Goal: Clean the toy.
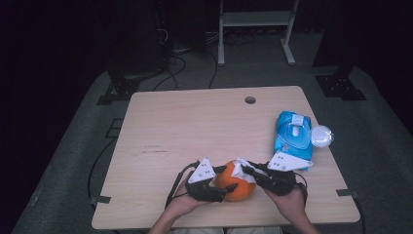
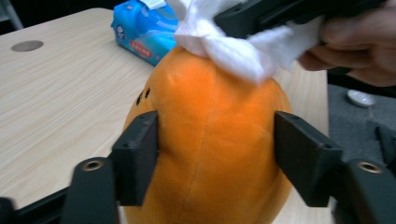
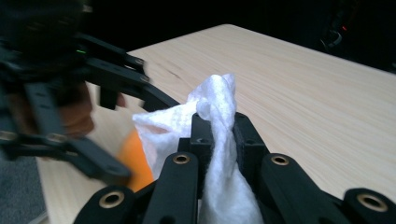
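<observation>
Counting: one orange plush toy (image 1: 237, 185), one white wipe (image 1: 242, 169), one blue wipe pack (image 1: 292, 134), one clear round lid (image 1: 321, 136), two grippers.

Landmark = orange plush toy. It is sitting on the table (image 1: 195, 126) at the near edge, in the middle, between both hands.

Left gripper (image 1: 225, 188) is coming in from the toy's left and clamping it: in the left gripper view the toy (image 2: 210, 140) is sitting between the two black jaws, both pads pressing on its sides. No earlier reference, so just calling it a grip on the toy.

Right gripper (image 1: 247, 170) is coming in from the toy's right, jaws closed tight on the wipe. In the right gripper view the wipe (image 3: 219, 140) is bunching up between the jaws and sticking out past the tips. In the left gripper view the wipe (image 2: 233, 46) is lying on top of the toy, touching it.

Around: the pack is lying beyond the toy, to its right, near the table's right edge; the lid is just beside the pack, on its far-from-toy side. A round cable hole (image 1: 250, 100) is sitting in the table well beyond the toy. The left gripper's body is blocking part of the toy in the right gripper view.

Writing: the pack is carrying a red label (image 2: 140, 46), too blurred to read.
</observation>
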{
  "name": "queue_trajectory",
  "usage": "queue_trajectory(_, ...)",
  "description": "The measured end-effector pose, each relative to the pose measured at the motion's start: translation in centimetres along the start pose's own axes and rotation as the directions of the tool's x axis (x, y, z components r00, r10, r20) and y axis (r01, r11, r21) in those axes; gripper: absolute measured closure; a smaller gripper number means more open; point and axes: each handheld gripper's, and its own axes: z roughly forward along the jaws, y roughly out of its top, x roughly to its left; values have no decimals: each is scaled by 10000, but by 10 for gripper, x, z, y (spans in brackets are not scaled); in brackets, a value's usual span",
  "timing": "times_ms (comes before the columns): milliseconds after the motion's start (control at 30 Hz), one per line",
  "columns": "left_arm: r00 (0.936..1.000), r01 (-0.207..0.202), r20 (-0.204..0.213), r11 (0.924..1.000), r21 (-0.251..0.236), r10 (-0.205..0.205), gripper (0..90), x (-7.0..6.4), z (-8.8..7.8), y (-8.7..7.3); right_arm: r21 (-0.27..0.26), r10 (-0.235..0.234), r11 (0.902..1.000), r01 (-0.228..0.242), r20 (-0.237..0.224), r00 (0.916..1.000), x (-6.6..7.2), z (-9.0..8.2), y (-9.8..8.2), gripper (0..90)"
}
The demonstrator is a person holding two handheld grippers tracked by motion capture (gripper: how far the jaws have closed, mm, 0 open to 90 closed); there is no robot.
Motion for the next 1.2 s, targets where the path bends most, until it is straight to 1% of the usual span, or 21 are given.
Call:
queue_trajectory(33,10000,75,-1,10000,-30,-75,269,1,0,1,5,131,9999,-131,12,9999,-3,-2,-2,803)
queue_trajectory(100,9994,307,-131,9994,165,-305,180,4,2,1,36,52,10000,-52,6,10000,0,-5,-2,804)
queue_trajectory(133,9990,444,-47,9987,240,-443,168,5,5,-1,35,12,10000,-11,-100,9999,4,-5,-1,804)
queue_trajectory(167,9989,461,32,9984,326,-462,171,4,7,-3,19,-106,9999,106,-228,9997,9,-4,0,804)
queue_trajectory(267,9998,-22,176,9992,389,15,257,-5,12,-4,238,-787,9965,800,-525,9955,27,3,5,803)
queue_trajectory(300,9995,-242,195,9988,422,234,274,-8,13,-4,317,-929,9950,949,-617,9938,28,5,7,803)
queue_trajectory(333,9989,-420,220,9980,466,411,292,-11,13,-4,393,-937,9946,962,-621,9937,27,6,9,803)
queue_trajectory(367,9987,-458,240,9979,449,448,299,-12,13,-4,393,-896,9950,919,-551,9944,23,5,10,804)
queue_trajectory(467,9988,-402,293,9983,423,390,301,-10,12,-4,389,-128,9992,133,-133,9998,3,0,6,804)
queue_trajectory(533,9994,-187,300,9994,303,178,255,-7,11,-3,513,177,9985,-182,104,9998,-9,-5,0,804)
queue_trajectory(600,9997,31,230,9993,366,-40,172,-5,14,-4,539,523,9972,-522,10,9986,-13,-9,-5,805)
queue_trajectory(667,9993,174,323,9992,369,-186,143,-6,19,-7,453,569,9974,-558,-223,9981,-10,-11,-4,806)
queue_trajectory(733,9995,38,326,9992,409,-52,166,-9,21,-6,336,348,9989,-327,-637,9974,1,-10,1,806)
queue_trajectory(767,9995,-162,280,9989,444,150,209,-11,21,-5,379,141,9992,-112,-761,9970,7,-7,3,806)
queue_trajectory(800,9994,-306,161,9982,513,298,241,-13,20,-5,417,-95,9990,129,-810,9967,11,-4,5,806)
queue_trajectory(867,9995,-330,6,9986,421,331,309,-12,17,-5,472,-229,9985,259,-629,9978,10,-1,7,806)
queue_trajectory(967,10000,-15,-48,9996,273,16,347,-7,11,-4,456,411,9981,-403,-159,9990,-10,-4,1,807)
queue_trajectory(1033,9992,390,21,9992,97,-390,353,-2,9,-4,441,1036,9937,-1030,-112,9946,-23,-7,-8,807)
queue_trajectory(1067,9984,553,94,9985,32,-554,355,1,7,-4,475,1123,9926,-1120,-54,9937,-26,-9,-10,808)
queue_trajectory(1133,9972,736,103,9973,-86,-735,356,3,5,-4,333,1416,9895,-1406,-297,9895,-26,-11,-11,810)
queue_trajectory(1200,9971,735,-178,9973,-18,-735,357,4,4,-2,127,1317,9913,-1312,-530,9899,-20,-12,-6,810)
